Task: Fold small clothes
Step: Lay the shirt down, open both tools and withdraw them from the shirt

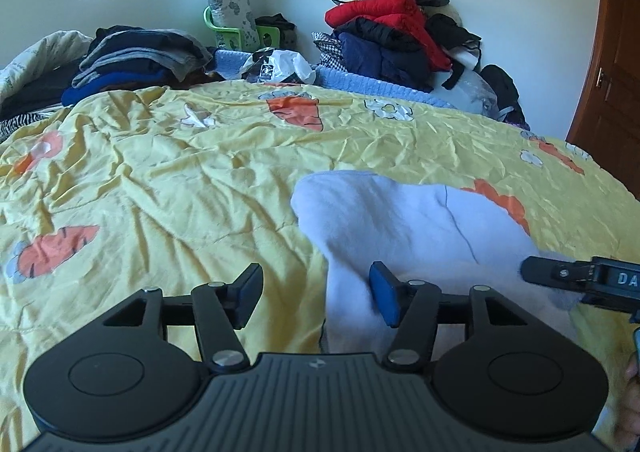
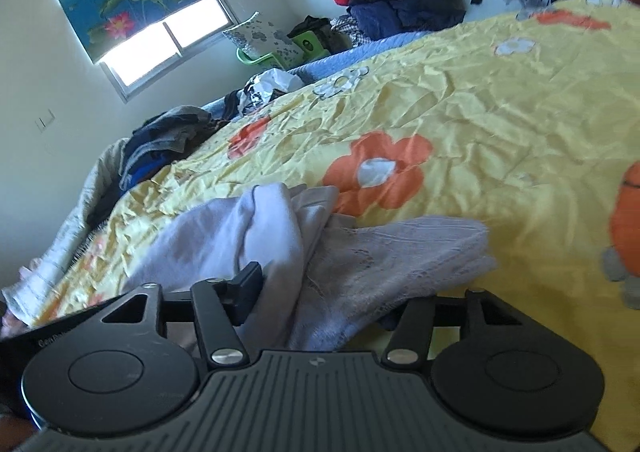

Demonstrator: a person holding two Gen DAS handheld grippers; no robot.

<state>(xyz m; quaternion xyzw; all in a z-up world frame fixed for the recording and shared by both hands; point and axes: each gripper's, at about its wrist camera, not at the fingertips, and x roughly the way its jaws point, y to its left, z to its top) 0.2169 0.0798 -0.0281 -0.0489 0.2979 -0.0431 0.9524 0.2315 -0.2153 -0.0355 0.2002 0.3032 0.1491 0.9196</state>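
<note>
On the yellow flowered quilt [image 1: 200, 180] lies a small pale lavender garment [image 1: 400, 224], bunched and partly lifted near my two claws. My left claw [image 1: 316, 294] hangs with its jaws spread apart, the right blue pad touching the cloth. My right claw [image 2: 320, 292] has the garment [image 2: 280, 236] draped between its jaws; I cannot tell whether they pinch it.

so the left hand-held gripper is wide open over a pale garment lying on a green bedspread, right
Not quite: the bedspread is yellow with orange flowers, not green, as the left wrist view shows. The rest holds: the left hand-held gripper is wide open over the pale garment.
</note>
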